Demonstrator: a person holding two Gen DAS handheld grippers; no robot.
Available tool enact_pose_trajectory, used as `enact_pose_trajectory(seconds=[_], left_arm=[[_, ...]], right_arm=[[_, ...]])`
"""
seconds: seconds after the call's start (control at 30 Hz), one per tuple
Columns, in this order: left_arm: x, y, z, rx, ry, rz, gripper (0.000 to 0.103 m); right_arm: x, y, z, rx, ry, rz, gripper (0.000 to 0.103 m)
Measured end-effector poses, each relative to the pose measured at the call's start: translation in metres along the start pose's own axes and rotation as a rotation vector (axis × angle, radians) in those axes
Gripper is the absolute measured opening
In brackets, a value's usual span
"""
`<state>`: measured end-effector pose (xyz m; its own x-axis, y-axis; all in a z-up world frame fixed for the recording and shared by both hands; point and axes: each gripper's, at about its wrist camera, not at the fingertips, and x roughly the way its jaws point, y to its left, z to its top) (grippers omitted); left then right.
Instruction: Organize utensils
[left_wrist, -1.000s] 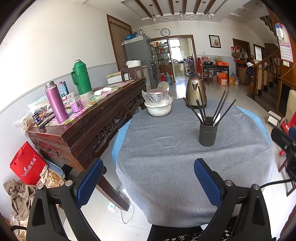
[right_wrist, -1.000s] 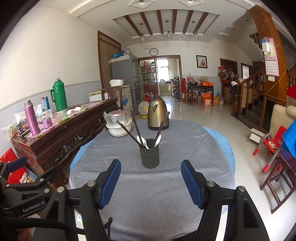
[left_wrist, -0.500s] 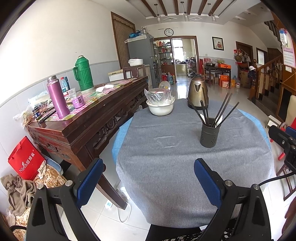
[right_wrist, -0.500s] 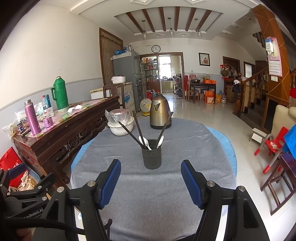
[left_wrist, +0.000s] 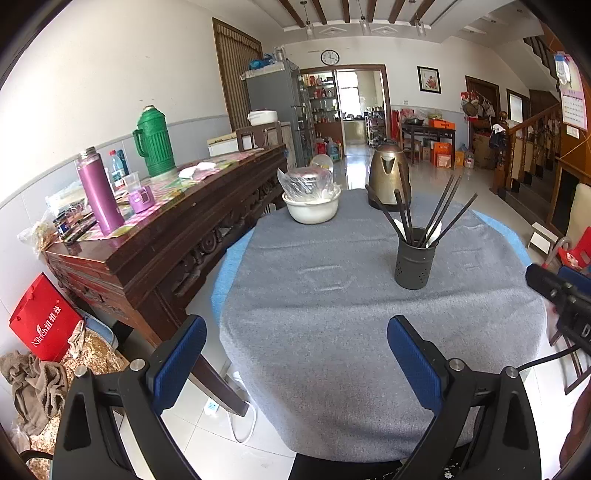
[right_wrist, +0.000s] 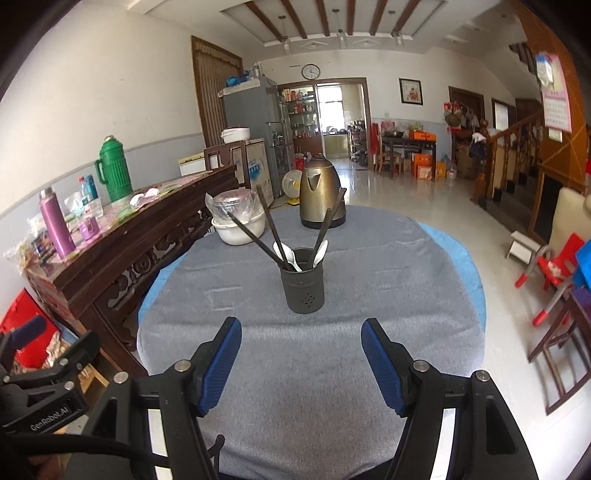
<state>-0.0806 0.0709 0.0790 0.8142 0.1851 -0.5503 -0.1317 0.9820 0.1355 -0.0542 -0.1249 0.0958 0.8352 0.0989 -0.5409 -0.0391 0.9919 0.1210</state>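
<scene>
On the bench (right_wrist: 369, 369), chopsticks (right_wrist: 255, 236) and spoons (right_wrist: 291, 258) stand in the holder (right_wrist: 303, 286); both grippers' jaws apart, empty. Sorting apparently done; withdrawal likely next.

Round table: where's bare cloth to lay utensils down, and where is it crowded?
Bare grey cloth runs from the dark utensil holder to the near edge, between both open grippers: left, right. Both sides of the holder are bare too. The far edge is crowded by the white bowl and kettle.

Bright daylight, glossy floor (right_wrist: 424, 206) glare, sharp focus, fisheye-warped dark corners.
</scene>
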Motion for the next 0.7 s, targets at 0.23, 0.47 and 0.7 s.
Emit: enact_pose_trajectory(seconds=[0.23,0.47,0.7], left_arm=[[0.015,-0.002,0.014,-0.005,-0.001,-0.014,0.098],[0.031,-0.006,0.030,0.005,-0.012,-0.019,0.098],[0.048,-0.014,0.046,0.019,-0.006,-0.036,0.098]], right_arm=[[0.010,-0.006,0.013,0.007,0.024,0.009,0.071],[0.031,-0.002,0.021,-0.009,0.092,0.026,0.071],[0.043,-0.001,0.031,-0.012,0.108,0.024,0.071]])
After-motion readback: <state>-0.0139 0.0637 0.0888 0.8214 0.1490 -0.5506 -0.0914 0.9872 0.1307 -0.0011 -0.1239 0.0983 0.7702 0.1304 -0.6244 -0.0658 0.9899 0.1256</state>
